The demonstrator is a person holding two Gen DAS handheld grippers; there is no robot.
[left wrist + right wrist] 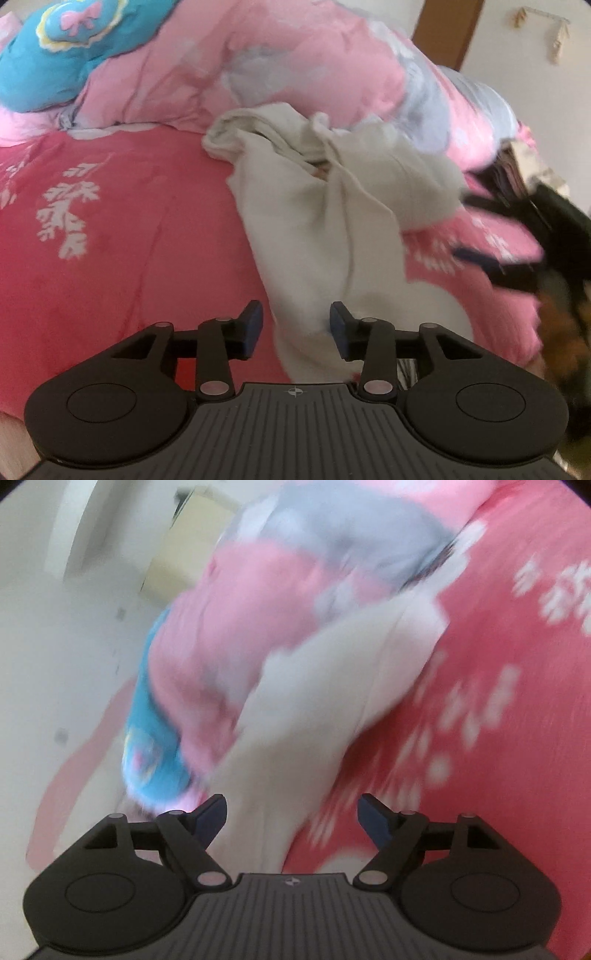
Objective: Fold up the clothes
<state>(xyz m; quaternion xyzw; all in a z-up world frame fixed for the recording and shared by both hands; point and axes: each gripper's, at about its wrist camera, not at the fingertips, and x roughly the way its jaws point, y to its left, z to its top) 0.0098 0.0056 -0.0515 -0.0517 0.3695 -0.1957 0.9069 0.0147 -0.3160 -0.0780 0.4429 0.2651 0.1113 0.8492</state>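
Observation:
A crumpled cream-white garment [332, 206] lies on a pink bed cover with white leaf prints [110, 240]. My left gripper [295, 325] hovers open over the garment's near end, its blue pads on either side of the cloth without closing on it. In the left wrist view the right gripper [476, 229] shows blurred at the right edge, open beside the garment. The right wrist view is motion-blurred: the white garment [332, 701] stretches ahead of my open right gripper [291, 816], which holds nothing.
A bunched pink and grey duvet [277, 70] lies behind the garment, with a blue cushion [55, 62] at the far left. A white wall and a brown door frame [447, 29] stand beyond. The pink cover [517, 701] fills the right side.

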